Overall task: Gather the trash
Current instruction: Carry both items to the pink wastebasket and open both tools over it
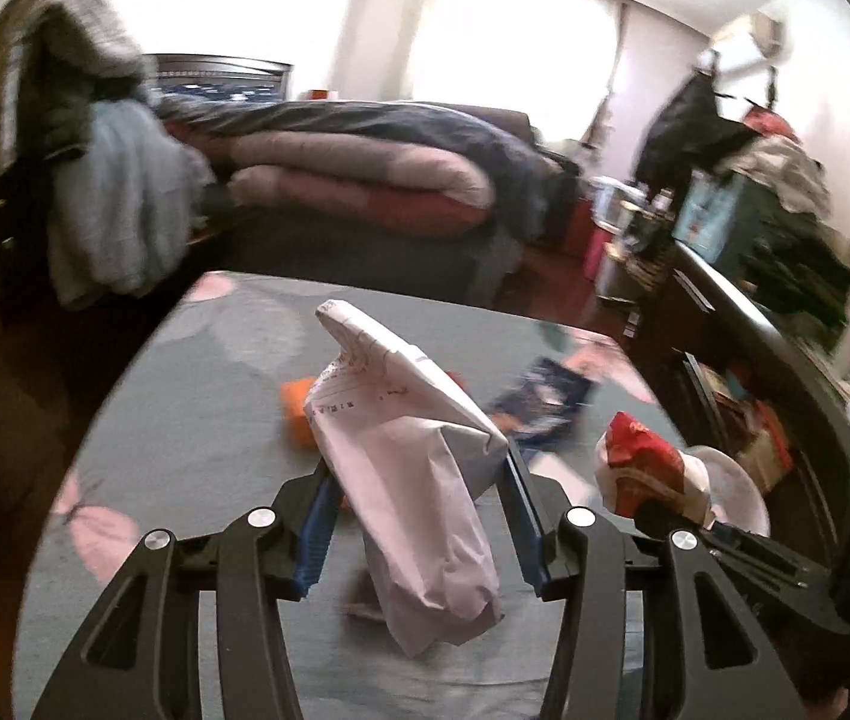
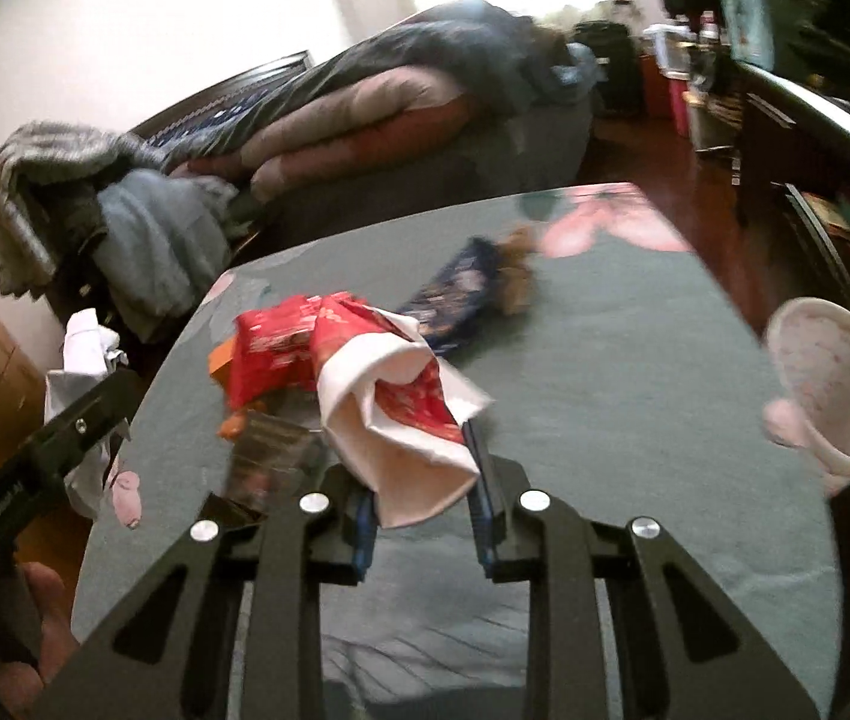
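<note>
Grey butterfly-print tablecloth (image 1: 185, 420); bed (image 1: 365, 168) beyond.

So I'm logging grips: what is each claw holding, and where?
Left claw: crumpled white paper, pinched mid-length. Right claw: red wrapper bundled in white paper, gripped at its near end.

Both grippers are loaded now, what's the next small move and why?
Probably carry both loads to the white bin at the table's right edge: the left gripper holds crumpled paper, the right gripper a red-and-white wrapper.
</note>
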Action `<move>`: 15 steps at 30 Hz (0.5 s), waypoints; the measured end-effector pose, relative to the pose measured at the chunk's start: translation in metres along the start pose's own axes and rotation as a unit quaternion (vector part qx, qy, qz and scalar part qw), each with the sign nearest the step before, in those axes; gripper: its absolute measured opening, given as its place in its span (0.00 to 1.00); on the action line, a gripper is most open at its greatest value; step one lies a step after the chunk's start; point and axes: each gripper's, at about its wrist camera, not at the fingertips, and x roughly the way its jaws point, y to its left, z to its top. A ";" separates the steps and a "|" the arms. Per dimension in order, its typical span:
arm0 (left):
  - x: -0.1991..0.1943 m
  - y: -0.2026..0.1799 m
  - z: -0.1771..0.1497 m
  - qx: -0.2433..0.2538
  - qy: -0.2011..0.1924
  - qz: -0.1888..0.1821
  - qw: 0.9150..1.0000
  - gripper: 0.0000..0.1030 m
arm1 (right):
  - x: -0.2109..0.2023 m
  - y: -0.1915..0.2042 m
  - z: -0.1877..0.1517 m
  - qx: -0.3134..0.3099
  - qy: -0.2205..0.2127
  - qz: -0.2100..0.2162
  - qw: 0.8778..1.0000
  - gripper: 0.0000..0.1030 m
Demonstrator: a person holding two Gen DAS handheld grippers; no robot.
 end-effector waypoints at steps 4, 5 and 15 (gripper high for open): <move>0.009 -0.046 0.003 0.036 0.003 -0.033 0.999 0.49 | -0.025 -0.042 -0.004 0.028 -0.022 -0.038 0.999 0.25; 0.012 -0.060 0.003 0.046 0.004 -0.044 0.998 0.49 | -0.032 -0.053 -0.006 0.035 -0.027 -0.049 0.998 0.25; 0.042 -0.192 0.001 0.137 0.025 -0.149 0.979 0.49 | -0.077 -0.160 -0.021 0.119 -0.063 -0.120 0.984 0.26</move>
